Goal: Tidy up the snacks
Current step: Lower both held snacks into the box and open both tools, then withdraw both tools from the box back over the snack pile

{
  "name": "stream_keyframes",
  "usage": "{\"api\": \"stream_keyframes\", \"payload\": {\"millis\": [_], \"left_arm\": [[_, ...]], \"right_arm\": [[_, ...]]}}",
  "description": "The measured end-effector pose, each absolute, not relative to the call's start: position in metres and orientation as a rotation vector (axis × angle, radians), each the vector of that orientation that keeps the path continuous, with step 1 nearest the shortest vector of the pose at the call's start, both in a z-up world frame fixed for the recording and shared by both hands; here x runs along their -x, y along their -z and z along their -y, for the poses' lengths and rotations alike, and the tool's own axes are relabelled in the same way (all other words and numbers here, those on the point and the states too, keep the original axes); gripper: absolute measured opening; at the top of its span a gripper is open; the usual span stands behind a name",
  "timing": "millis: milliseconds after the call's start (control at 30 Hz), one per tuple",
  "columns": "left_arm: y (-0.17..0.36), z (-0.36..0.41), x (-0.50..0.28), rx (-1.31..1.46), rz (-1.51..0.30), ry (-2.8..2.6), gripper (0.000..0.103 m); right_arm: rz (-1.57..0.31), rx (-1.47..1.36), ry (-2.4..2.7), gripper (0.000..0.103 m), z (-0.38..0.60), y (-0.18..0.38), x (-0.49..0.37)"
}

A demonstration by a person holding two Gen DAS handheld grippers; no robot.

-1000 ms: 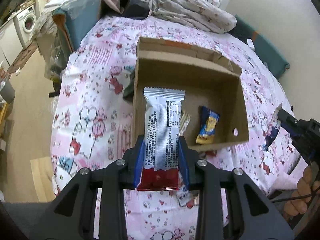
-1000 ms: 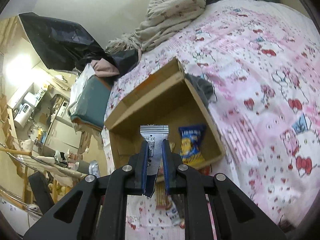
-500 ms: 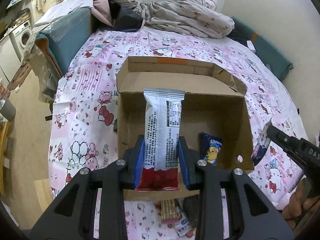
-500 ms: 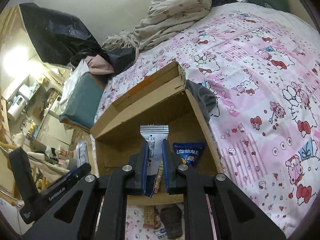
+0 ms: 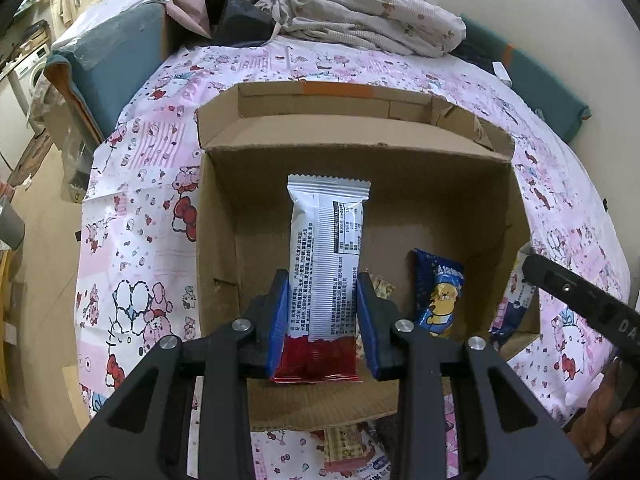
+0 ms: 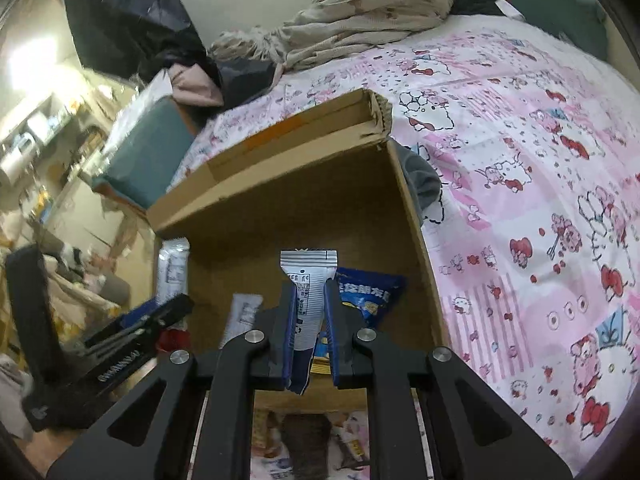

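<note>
My left gripper [image 5: 323, 280] is shut on a long silver snack packet with a red end [image 5: 326, 224], held upright over the open cardboard box [image 5: 360, 160]. A blue packet with a yellow cartoon dog [image 5: 438, 296] lies inside the box, and a tan patterned packet [image 5: 382, 288] shows behind my finger. My right gripper [image 6: 311, 292] is shut on a small silver-and-blue packet [image 6: 308, 276] above the box's near wall [image 6: 300, 200]. It also shows at the box's right corner in the left wrist view, as the right gripper [image 5: 524, 272].
The box sits on a bed with a pink cartoon sheet [image 5: 132, 208]. Loose snacks [image 5: 348, 444] lie in front of the box. A crumpled blanket [image 5: 360, 16] and a teal cushion [image 5: 112, 60] are beyond it. A dark cloth [image 6: 424, 180] lies against the box's right side.
Both grippers have come forward and down towards the box, which now fills more of each view. Each keeps its packet gripped as before.
</note>
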State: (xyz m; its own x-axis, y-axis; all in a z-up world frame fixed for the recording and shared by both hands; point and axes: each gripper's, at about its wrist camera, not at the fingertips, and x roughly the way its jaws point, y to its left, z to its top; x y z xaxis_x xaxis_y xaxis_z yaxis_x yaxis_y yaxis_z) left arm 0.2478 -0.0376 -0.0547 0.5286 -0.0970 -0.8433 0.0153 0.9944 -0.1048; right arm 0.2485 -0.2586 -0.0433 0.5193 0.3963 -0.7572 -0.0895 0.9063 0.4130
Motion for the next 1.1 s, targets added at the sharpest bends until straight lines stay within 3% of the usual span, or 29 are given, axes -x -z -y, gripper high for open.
{"api": "stream_keyframes", "payload": {"millis": [633, 800, 833, 867, 900, 933, 967, 1100], "left_arm": [[0.068, 0.034, -0.249, 0.106, -1.054, 0.068, 0.029], [0.064, 0.039, -0.246, 0.069, -1.031, 0.062, 0.046], [0.062, 0.039, -0.245, 0.068, -1.026, 0.061, 0.055], [0.061, 0.039, -0.245, 0.067, -1.023, 0.058, 0.068], [0.059, 0.039, -0.244, 0.07, -1.016, 0.055, 0.075], [0.057, 0.038, -0.242, 0.071, -1.002, 0.049, 0.085], [0.055, 0.038, -0.241, 0.069, -0.987, 0.041, 0.09], [0.05, 0.036, -0.241, 0.077, -0.975, 0.045, 0.091]], "right_arm": [[-1.095, -0.373, -0.33, 0.018, 0.25, 0.071, -0.258], [-1.097, -0.399, -0.341, 0.022, 0.251, 0.071, -0.258], [-1.095, -0.415, -0.347, 0.026, 0.252, 0.071, -0.258], [-1.093, -0.422, -0.347, 0.038, 0.252, 0.07, -0.258], [-1.085, -0.43, -0.348, 0.05, 0.253, 0.069, -0.258], [-1.064, -0.446, -0.349, 0.078, 0.255, 0.066, -0.257], [-1.042, -0.458, -0.347, 0.093, 0.257, 0.064, -0.255], [-0.983, -0.466, -0.352, 0.093, 0.261, 0.053, -0.252]]}}
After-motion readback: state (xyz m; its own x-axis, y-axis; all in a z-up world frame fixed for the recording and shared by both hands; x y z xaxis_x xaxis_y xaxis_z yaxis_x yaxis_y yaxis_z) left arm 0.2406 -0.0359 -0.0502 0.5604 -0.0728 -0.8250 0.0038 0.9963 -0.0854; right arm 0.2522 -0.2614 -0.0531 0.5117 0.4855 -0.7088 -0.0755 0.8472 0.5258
